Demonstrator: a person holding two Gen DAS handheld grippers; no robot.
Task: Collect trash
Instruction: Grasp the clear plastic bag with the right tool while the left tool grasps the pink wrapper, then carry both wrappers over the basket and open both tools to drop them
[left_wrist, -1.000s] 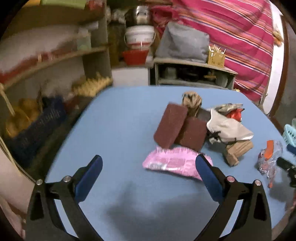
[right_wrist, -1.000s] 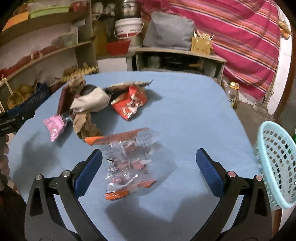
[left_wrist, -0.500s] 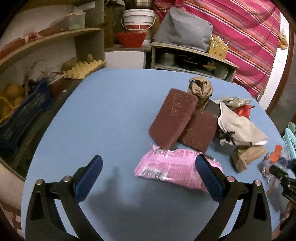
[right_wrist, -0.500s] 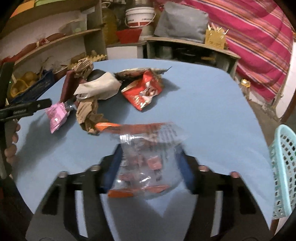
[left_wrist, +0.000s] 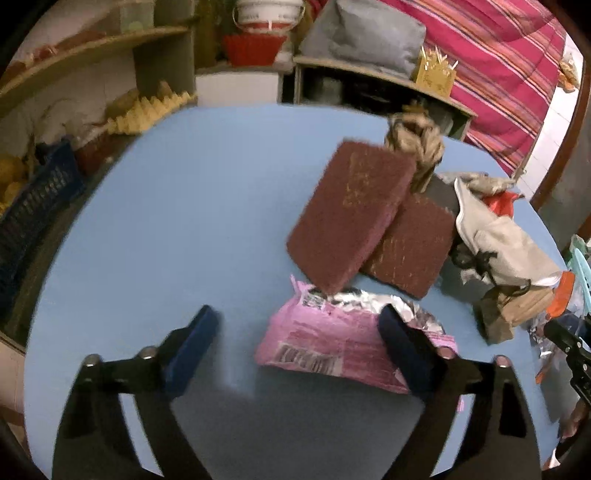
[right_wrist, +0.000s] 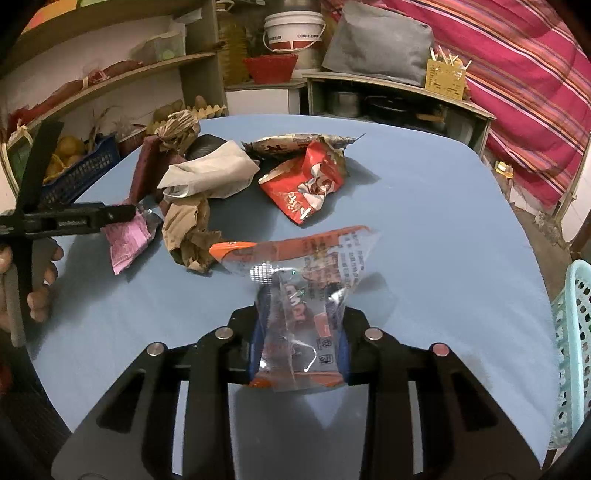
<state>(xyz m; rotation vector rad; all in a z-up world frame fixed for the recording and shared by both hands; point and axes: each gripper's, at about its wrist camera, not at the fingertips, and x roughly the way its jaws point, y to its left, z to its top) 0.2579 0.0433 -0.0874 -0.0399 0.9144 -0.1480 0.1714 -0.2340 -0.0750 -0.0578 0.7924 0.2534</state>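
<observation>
On a blue tabletop (right_wrist: 424, 206) strewn with litter, the right gripper (right_wrist: 299, 332) has just been closing its jaws, now pinched on a clear orange-edged plastic wrapper (right_wrist: 306, 280) at six o'clock in its view. The left gripper (left_wrist: 299, 343), jaws wide but just narrowing, straddles the left part of a pink foil wrapper (left_wrist: 325, 343) without pressing it. A red snack packet (right_wrist: 310, 184) lies at twelve o'clock from the held wrapper; a pale-blue basket (right_wrist: 572, 350) stands at three o'clock.

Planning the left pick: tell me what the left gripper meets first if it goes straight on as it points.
Most likely the pink wrapper, lying between the left gripper's open fingers, toward its right finger; the maroon pads lie beyond. Depth is unclear.
</observation>
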